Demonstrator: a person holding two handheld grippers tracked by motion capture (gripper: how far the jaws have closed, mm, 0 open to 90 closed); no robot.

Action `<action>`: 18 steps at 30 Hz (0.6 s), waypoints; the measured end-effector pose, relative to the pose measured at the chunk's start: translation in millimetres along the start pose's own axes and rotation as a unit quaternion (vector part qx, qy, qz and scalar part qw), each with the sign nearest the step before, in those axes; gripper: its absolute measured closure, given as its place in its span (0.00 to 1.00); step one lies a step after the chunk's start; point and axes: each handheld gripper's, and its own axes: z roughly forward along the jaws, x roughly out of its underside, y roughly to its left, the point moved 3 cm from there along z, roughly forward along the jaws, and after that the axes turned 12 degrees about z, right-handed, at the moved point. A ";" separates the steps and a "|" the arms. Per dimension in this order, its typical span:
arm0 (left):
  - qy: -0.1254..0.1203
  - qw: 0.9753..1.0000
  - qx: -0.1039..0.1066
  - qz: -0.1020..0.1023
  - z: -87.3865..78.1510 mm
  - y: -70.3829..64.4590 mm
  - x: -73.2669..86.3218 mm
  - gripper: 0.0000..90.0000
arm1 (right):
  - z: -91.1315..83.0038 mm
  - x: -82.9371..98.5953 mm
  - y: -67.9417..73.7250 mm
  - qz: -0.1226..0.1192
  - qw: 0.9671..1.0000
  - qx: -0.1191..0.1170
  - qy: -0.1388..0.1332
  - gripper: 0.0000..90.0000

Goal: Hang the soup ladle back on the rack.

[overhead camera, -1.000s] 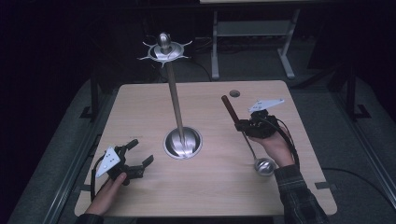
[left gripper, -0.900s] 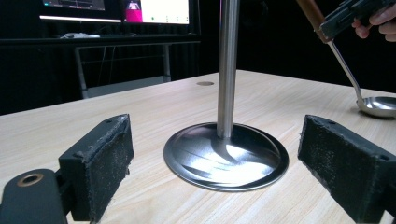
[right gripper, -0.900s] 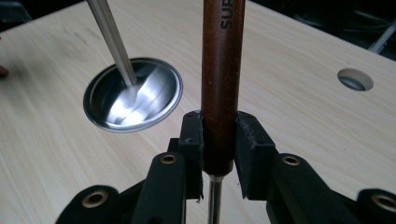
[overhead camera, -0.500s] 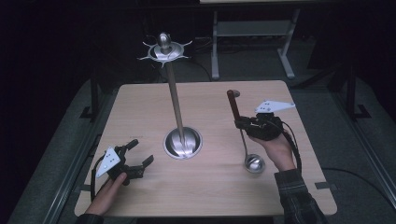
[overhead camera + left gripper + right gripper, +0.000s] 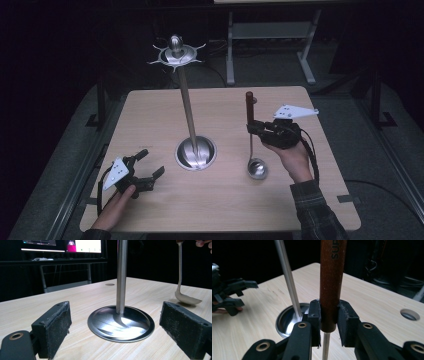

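Ladle: steel bowl and thin steel shaft with a brown wooden handle. Held upright at the right half of the table, bowl down, just above or touching the wood; which of the two cannot be told. The right gripper is clamped on the lower end of the wooden handle; in the right gripper view its jaws press the wood from both sides, just above where the steel shaft emerges. Judged purpose of the upright hold: it keeps the handle top free and pointing up, ready to be lifted toward a hook.

Utensil stand: round steel base at the table's centre, slim steel post, crown of hooks at the top, over the far edge in the high view. Judged to be the destination for the ladle.

Left gripper: resting near the table's near left corner, jaws wide apart and holding nothing; in the left gripper view they frame the stand base, with the ladle bowl beyond it to the right.

Other items: a round cable hole in the table near the far right corner; a metal frame on the floor beyond the far edge.

Obstructions: the post stands between the two grippers. The hook crown sits well above the ladle, so a long lift looks necessary, and the prongs could snag the handle.
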 end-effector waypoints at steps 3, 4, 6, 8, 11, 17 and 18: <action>0.001 1.000 0.002 0.003 -0.2 0.3 0.1 0.11 | 1.8 -7.3 6.8 -0.002 1.000 -0.009 -0.007 0.82; 0.001 1.000 0.002 0.003 -0.2 0.3 0.1 0.11 | 1.8 -7.3 6.8 -0.002 1.000 -0.009 -0.007 0.82; 0.001 1.000 0.001 0.003 -0.2 0.3 0.0 0.11 | 2.5 -14.7 12.4 -0.008 1.000 -0.015 -0.012 0.82; 0.001 1.000 0.001 0.003 -0.1 0.2 0.0 0.11 | 2.5 -17.2 14.3 -0.011 1.000 -0.017 -0.013 0.82; 0.000 1.000 0.001 0.002 0.0 -0.1 -0.1 0.11 | 2.5 -25.7 20.5 -0.015 0.999 -0.023 -0.017 0.82; 0.000 1.000 0.001 0.001 0.1 -0.3 -0.1 0.11 | 1.6 -46.0 31.0 -0.025 0.998 -0.042 -0.026 0.82; 0.000 1.000 0.001 0.001 0.1 -0.3 -0.1 0.11 | 1.6 -46.0 31.0 -0.025 0.998 -0.042 -0.026 0.82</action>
